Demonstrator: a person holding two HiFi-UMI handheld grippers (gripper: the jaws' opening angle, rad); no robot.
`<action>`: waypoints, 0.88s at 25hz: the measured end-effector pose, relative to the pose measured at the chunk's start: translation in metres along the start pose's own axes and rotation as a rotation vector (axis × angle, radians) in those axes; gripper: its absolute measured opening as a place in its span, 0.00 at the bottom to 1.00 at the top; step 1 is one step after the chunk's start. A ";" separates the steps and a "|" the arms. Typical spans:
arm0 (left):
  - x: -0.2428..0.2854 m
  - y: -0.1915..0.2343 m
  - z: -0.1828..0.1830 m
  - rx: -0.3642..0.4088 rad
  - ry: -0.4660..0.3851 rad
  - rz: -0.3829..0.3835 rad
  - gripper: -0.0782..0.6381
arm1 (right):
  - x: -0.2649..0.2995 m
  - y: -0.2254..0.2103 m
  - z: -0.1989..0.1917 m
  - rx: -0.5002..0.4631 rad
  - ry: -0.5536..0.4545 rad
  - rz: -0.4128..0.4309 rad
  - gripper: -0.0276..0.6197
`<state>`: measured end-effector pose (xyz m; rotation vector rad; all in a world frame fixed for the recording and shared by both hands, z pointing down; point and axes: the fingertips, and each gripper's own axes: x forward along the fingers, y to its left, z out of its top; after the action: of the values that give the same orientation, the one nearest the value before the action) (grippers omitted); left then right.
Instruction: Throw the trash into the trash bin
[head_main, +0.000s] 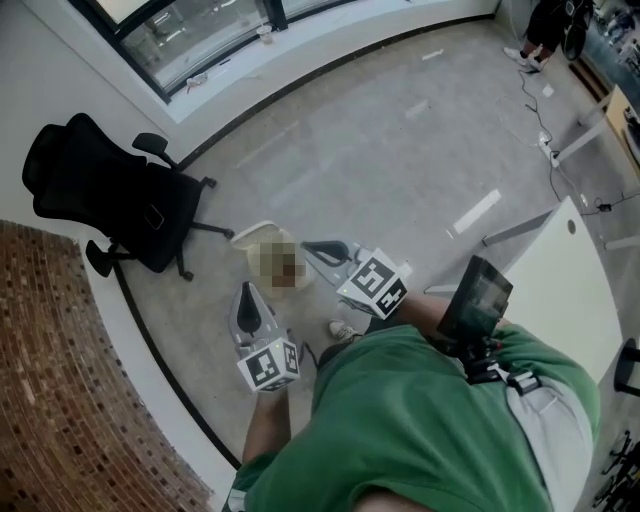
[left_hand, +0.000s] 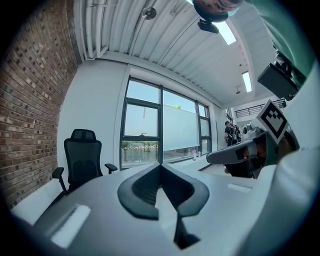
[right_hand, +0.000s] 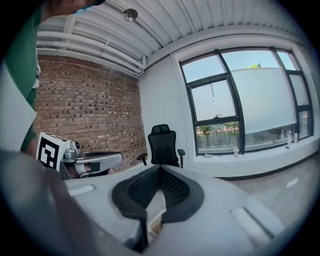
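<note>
A cream trash bin (head_main: 256, 236) stands on the grey floor beside the chair; a blurred patch covers its inside, and I see no trash. My left gripper (head_main: 247, 294) is held in the air near the bin's near side, jaws together with nothing between them (left_hand: 161, 165). My right gripper (head_main: 316, 246) hangs just right of the bin, also shut and empty (right_hand: 160, 169). Each gripper shows in the other's view, the right gripper (left_hand: 211, 158) and the left gripper (right_hand: 119, 156). Both point roughly level toward the window wall.
A black office chair (head_main: 110, 195) stands left of the bin, near the brick wall (head_main: 60, 400). A white table (head_main: 560, 285) is at the right, with a cable on the floor beyond it. Another person (head_main: 548, 25) stands far off. Windows (right_hand: 240, 115) line the far wall.
</note>
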<state>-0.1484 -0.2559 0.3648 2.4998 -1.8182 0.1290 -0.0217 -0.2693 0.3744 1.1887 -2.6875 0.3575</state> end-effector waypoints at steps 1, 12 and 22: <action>0.001 -0.009 0.005 -0.002 -0.003 -0.006 0.12 | -0.009 -0.006 0.005 -0.002 -0.008 -0.007 0.05; 0.013 -0.064 0.025 -0.020 -0.033 -0.081 0.12 | -0.070 -0.038 0.033 -0.024 -0.088 -0.064 0.05; 0.013 -0.083 0.043 -0.003 -0.057 -0.113 0.12 | -0.101 -0.043 0.039 -0.002 -0.123 -0.072 0.05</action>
<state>-0.0635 -0.2460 0.3237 2.6228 -1.6889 0.0518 0.0745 -0.2380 0.3172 1.3450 -2.7376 0.2791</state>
